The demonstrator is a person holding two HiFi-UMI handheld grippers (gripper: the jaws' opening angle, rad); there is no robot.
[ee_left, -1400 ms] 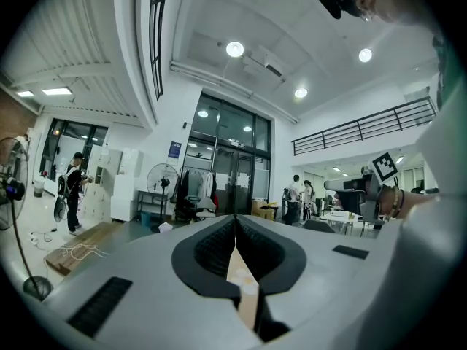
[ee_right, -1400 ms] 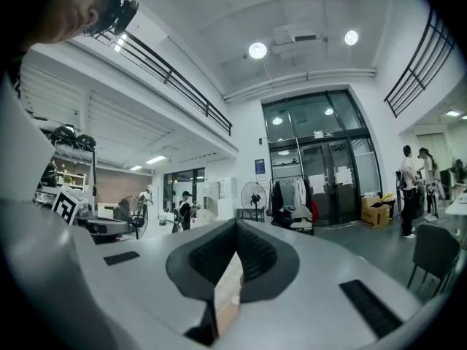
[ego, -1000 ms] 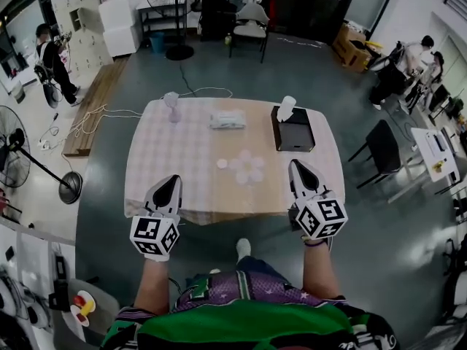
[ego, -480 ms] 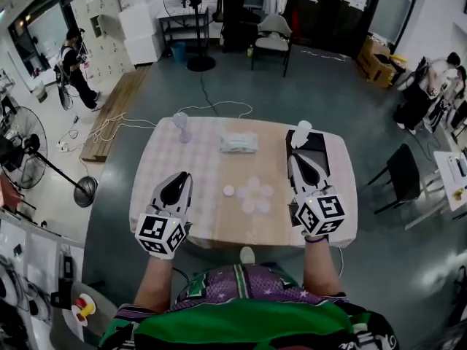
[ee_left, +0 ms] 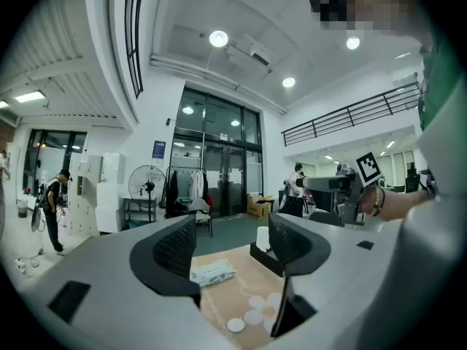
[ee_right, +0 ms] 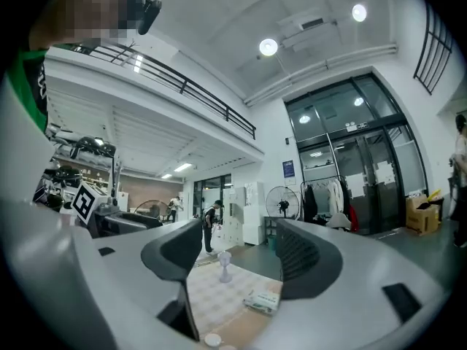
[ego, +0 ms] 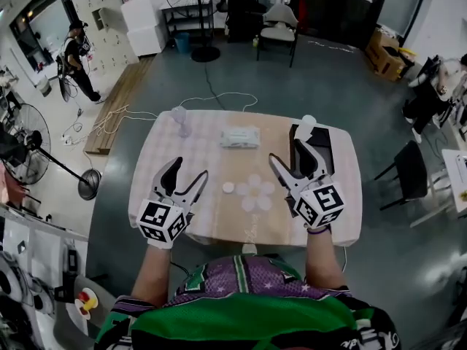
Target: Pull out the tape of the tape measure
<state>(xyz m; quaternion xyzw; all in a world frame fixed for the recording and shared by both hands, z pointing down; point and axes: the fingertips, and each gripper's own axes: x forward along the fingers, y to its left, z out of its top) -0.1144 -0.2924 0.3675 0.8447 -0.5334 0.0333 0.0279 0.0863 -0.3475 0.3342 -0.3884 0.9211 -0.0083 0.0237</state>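
Note:
A small white round tape measure (ego: 228, 188) lies on the table (ego: 211, 224), left of a white flower-shaped mat (ego: 255, 193). It also shows low in the left gripper view as a white disc (ee_left: 236, 325) and at the bottom of the right gripper view (ee_right: 212, 339). My left gripper (ego: 189, 169) hovers over the table's near left part, short of the disc. My right gripper (ego: 287, 153) hangs over the near right part, beside the mat. Both pairs of jaws have just been opening and stand open with nothing between them (ee_left: 230, 246) (ee_right: 237, 254).
A white packet (ego: 239, 137) lies at mid-table near the far edge. A black box (ego: 315, 143) with a white thing on it stands at the far right, a small lilac cup-like item (ego: 179, 115) at the far left. Standing fans, chairs and people surround the table.
Both grippers have moved forward from the table's near edge to over its top. Their jaws, shut in the earlier frames, now stand open.

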